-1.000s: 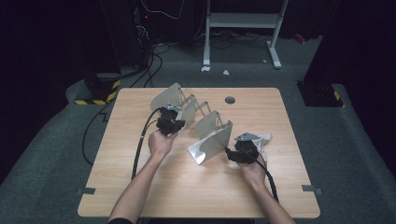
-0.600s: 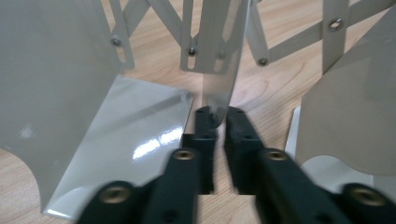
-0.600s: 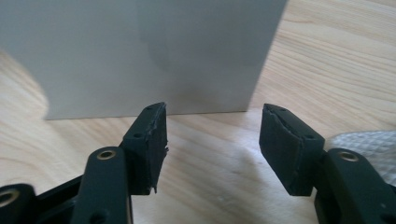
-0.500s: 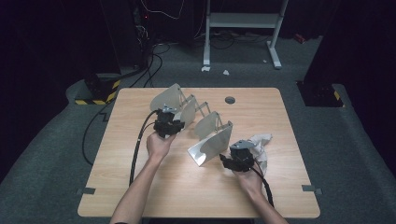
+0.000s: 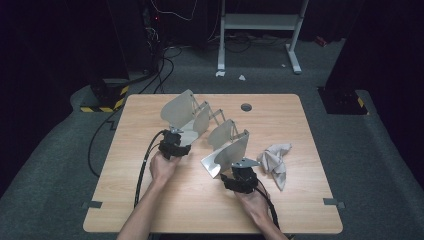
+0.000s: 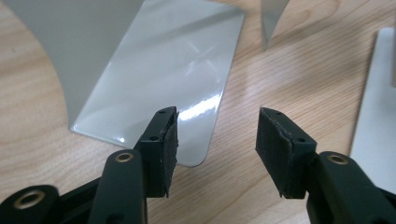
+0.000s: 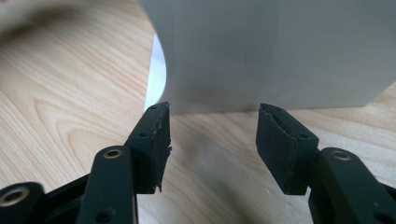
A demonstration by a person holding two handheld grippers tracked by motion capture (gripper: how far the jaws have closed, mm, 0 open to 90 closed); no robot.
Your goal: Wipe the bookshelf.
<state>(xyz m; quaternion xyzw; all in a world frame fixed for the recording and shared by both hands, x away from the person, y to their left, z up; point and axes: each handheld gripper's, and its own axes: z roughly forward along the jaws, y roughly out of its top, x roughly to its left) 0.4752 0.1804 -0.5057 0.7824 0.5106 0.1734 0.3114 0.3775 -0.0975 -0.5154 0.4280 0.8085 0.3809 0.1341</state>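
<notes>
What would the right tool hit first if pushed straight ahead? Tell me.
Most likely the grey metal panel standing right before the open right tool; only bare table lies between, though depth is hard to judge.

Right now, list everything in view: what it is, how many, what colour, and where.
metal sheet stands: several bent pieces, exact count unclear, silver-grey, in a diagonal row across the middle of the table
cloth: one, crumpled, beige-grey, on the table right of the stands
table: one, light wood, centre of the high view
round grommet: one, dark grey, near the table's far edge
white frame legs: one frame, white, on the floor beyond the table
striped block: one, yellow and black, on the floor at the table's far left corner
left gripper: one, black, jaws open, at the edge of a flat stand base
right gripper: one, black, jaws open, facing an upright sheet
</notes>
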